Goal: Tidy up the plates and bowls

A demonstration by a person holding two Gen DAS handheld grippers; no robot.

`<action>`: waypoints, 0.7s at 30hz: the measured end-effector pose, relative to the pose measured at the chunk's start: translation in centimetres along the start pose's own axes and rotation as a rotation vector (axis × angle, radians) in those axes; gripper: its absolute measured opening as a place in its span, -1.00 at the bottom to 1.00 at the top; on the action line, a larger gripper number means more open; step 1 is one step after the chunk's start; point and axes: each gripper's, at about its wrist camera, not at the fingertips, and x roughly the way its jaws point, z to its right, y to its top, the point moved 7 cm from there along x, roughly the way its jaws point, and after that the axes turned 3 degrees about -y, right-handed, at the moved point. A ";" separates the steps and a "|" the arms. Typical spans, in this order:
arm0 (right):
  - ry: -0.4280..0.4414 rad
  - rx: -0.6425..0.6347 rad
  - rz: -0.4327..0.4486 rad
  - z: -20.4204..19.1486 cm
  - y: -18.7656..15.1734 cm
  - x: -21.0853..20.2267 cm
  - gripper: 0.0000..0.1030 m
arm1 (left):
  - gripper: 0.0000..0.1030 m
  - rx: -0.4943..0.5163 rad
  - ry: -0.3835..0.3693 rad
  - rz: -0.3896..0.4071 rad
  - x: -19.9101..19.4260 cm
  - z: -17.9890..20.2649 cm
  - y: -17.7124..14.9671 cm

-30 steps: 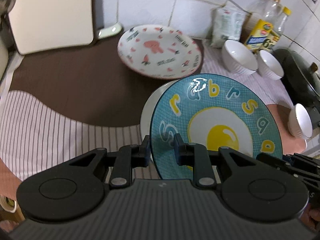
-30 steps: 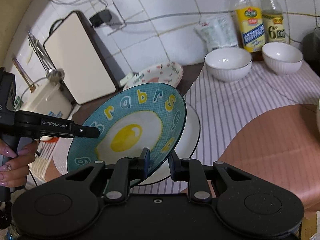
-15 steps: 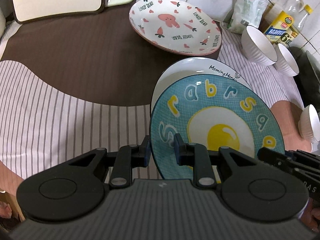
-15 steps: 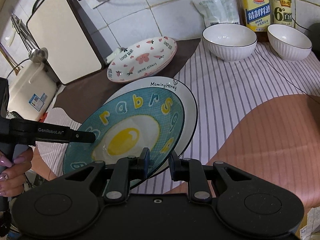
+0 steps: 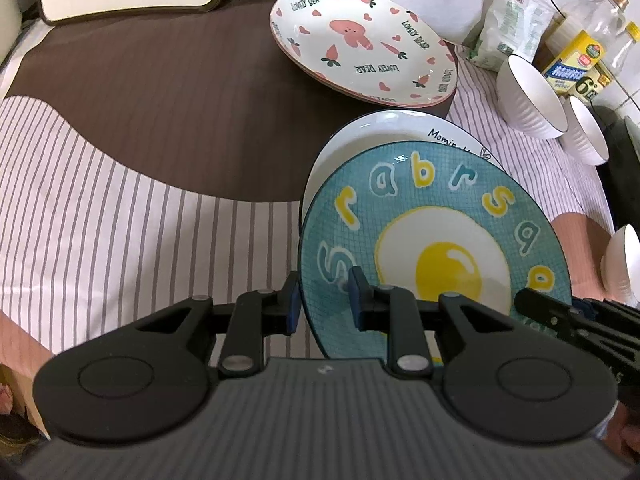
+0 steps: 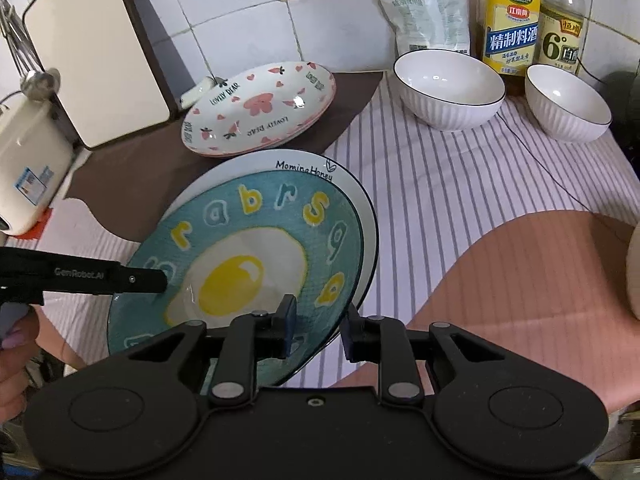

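The left tongs (image 5: 323, 301) are gripping the rim of the blue plate (image 5: 432, 248), one pad under the rim and one pad on top of it. The right tongs (image 6: 316, 326) are opening; the opposite rim of the same plate is lying between their jaws, and the outer pad is standing a little apart from the rim. The blue plate is carrying a fried egg picture and a ring of yellow and blue letters, "s r a b r s a". It is lying on a white plate (image 6: 312, 160), on which "Morning Honey" is written in black. Beyond both tongs a pink plate (image 6: 260, 108) is resting on the brown part of the cloth (image 5: 152, 92), with "LOVELY BEAR" printed several times around a pink animal. Ahead and to the right of the right tongs two white bowls (image 6: 448, 88) are standing on the striped cloth. Behind them two bottles (image 6: 512, 28) are showing Chinese labels, one with a big "6°". The arm of the left tongs is reading "GenRobot.AI"
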 end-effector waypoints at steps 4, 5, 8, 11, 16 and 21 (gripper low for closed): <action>-0.055 -0.057 0.007 -0.4 -0.1 0.1 -0.33 | -0.56 -0.002 0.008 0.010 0.0 0.2 -0.3; -0.066 -0.068 0.010 -0.4 -0.1 0.1 -0.32 | -0.56 -0.001 0.014 0.014 0.0 0.3 -0.4; -0.075 -0.074 0.017 -0.2 -0.3 0.3 -0.30 | -0.56 0.007 0.035 0.027 0.0 0.6 -0.4; -0.081 -0.086 0.027 -0.2 -0.3 0.4 -0.28 | -0.55 0.010 0.052 0.035 -0.1 0.8 -0.4; -0.110 -0.136 0.048 -0.4 -0.1 1.0 -0.25 | -0.55 0.003 0.076 0.045 -0.2 1.0 -0.6; -0.128 -0.180 0.068 -0.4 -0.1 1.7 -0.24 | -0.56 0.005 0.102 0.039 0.1 1.2 -0.7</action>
